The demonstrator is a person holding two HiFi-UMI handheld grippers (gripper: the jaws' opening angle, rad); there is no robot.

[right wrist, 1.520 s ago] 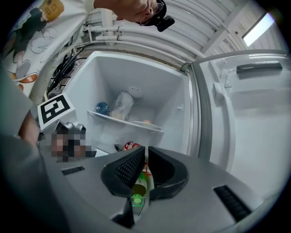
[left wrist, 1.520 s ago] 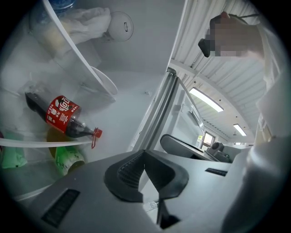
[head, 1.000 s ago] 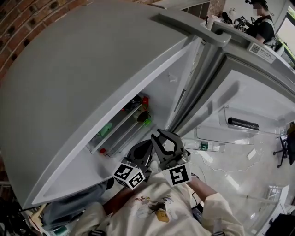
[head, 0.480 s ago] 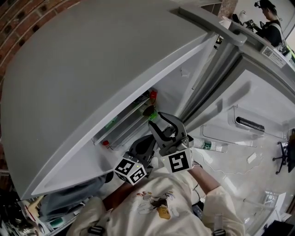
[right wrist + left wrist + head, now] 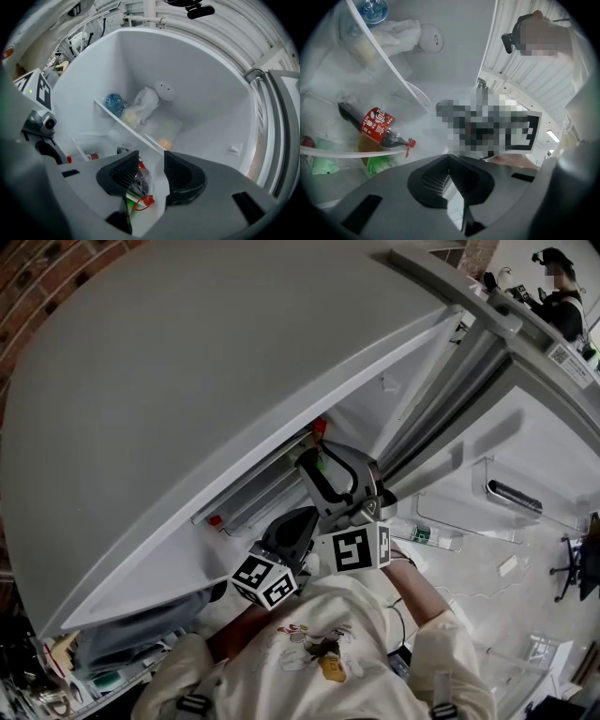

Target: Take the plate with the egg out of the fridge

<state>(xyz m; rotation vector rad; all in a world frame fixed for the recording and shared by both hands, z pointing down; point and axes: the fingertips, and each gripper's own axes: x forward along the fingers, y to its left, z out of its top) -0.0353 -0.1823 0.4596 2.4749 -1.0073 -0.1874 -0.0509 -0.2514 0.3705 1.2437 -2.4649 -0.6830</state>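
Inside the open fridge an orange-tan egg lies on a white plate on a glass shelf, some way beyond my right gripper. That gripper's jaws have just been opening and stand open, with nothing pressed between them; a red-capped bottle shows behind the gap. In the head view the right gripper reaches into the fridge, and the left gripper sits just below and left of it. My left gripper has its pads meeting, with nothing in them.
A cola bottle with a red label and a green packet lie on lower shelves. A blue-topped bottle and a white bag share the egg's shelf. The grey fridge door stands at left, and another person far behind.
My right gripper has moved up and further into the fridge, rolling a little, and its jaws have spread. The left gripper has hardly moved.
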